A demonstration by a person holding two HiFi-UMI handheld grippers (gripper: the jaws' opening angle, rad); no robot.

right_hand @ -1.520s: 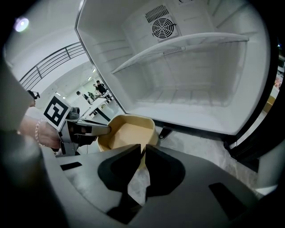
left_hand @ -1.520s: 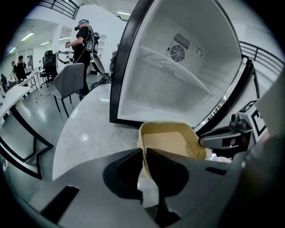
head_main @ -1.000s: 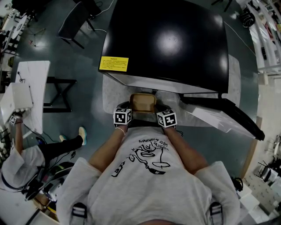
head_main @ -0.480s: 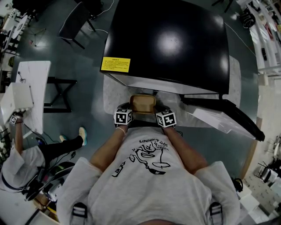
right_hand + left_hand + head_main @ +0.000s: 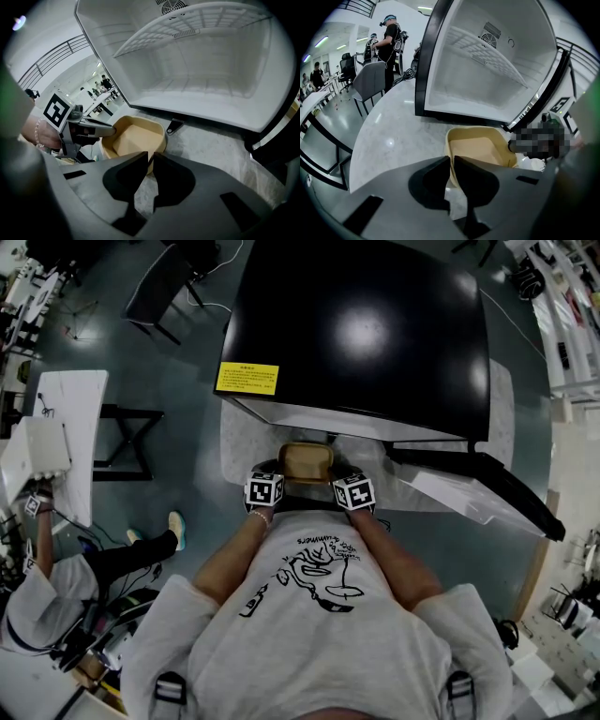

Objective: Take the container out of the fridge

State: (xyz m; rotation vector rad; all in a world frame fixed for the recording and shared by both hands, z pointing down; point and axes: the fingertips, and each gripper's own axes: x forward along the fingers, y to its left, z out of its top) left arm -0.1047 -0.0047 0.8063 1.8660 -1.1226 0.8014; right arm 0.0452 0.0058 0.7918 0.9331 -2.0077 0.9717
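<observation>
head view, centre of frame: container [image 5: 306,463], tan and open-topped, out of the fridge [image 5: 356,334] and over the marble top [image 5: 236,442], just in front of the open cabinet. pinched from both sides, with left gripper [image 5: 274,474] at its left edge and right gripper [image 5: 339,476] at its right edge. marker cubes just below, forearms reaching up from a grey printed shirt [image 5: 319,615]. fridge door [image 5: 478,486] standing wide open toward right of frame. yellow label [image 5: 246,377] on the black casing, left of centre. seated person [image 5: 56,587] at lower left, well apart.

left gripper view, lower centre: jaws nearly together, only a thin gap, clamped on the container's near wall with one pad inside the rim and one outside. flat tan floor showing within. white fridge interior with wire shelf [image 5: 487,51] across upper frame. grey chair [image 5: 370,82] and standing people at upper left.

right gripper view, lower centre: same narrow pinch, jaws closed on the rim of the container's opposite wall. left gripper's tip at middle left of frame, gripping the far rim. bare white cabinet filling upper frame. resting on the marble or lifted just clear of it: cannot tell.
</observation>
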